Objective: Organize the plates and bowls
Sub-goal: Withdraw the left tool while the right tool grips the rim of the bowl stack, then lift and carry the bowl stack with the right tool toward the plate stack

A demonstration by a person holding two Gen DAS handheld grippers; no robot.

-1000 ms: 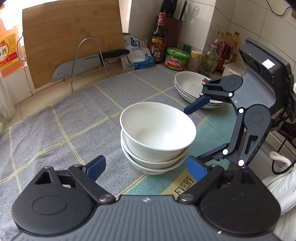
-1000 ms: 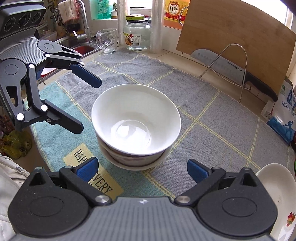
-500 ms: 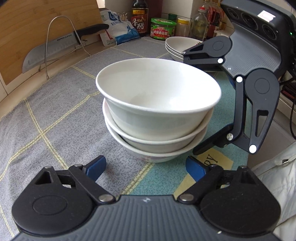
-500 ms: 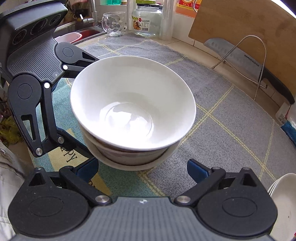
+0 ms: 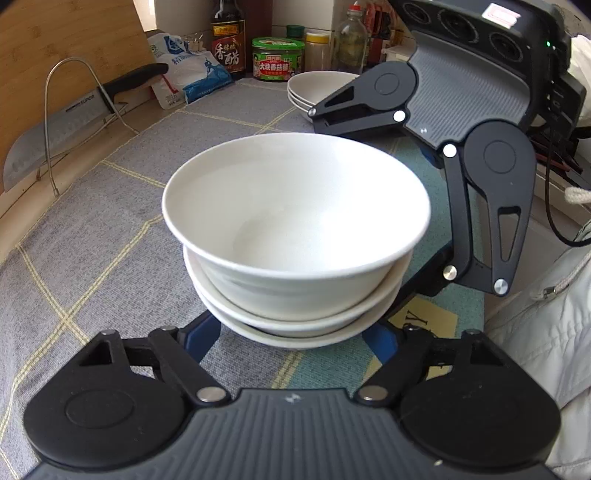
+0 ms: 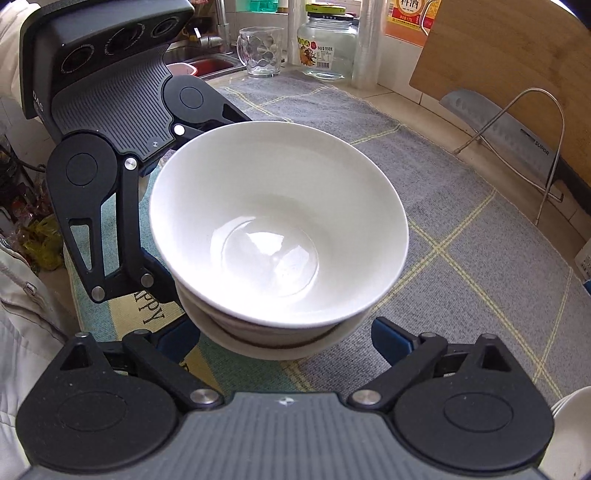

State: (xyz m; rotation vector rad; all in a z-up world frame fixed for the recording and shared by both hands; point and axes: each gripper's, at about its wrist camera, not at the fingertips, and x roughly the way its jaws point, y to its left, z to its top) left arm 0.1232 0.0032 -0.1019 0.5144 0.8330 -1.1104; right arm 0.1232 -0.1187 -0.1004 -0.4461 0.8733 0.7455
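The left gripper [image 5: 291, 338] has come down low and its jaws are closing around the bottom of the bowl stack [image 5: 295, 236] on the tabletop [image 5: 110, 240]. The right gripper [image 6: 286, 341] came down too; its jaws are still wide but closing. A lift looks next.

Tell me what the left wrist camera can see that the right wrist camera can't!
Only the left wrist view shows the sauce bottle, the green-lidded tin and the blue-and-white bag. Only the right wrist view shows the glass jar, the glass mug and the sink. Both show the stacked bowls, the knife on its wire rack and the grey cloth.
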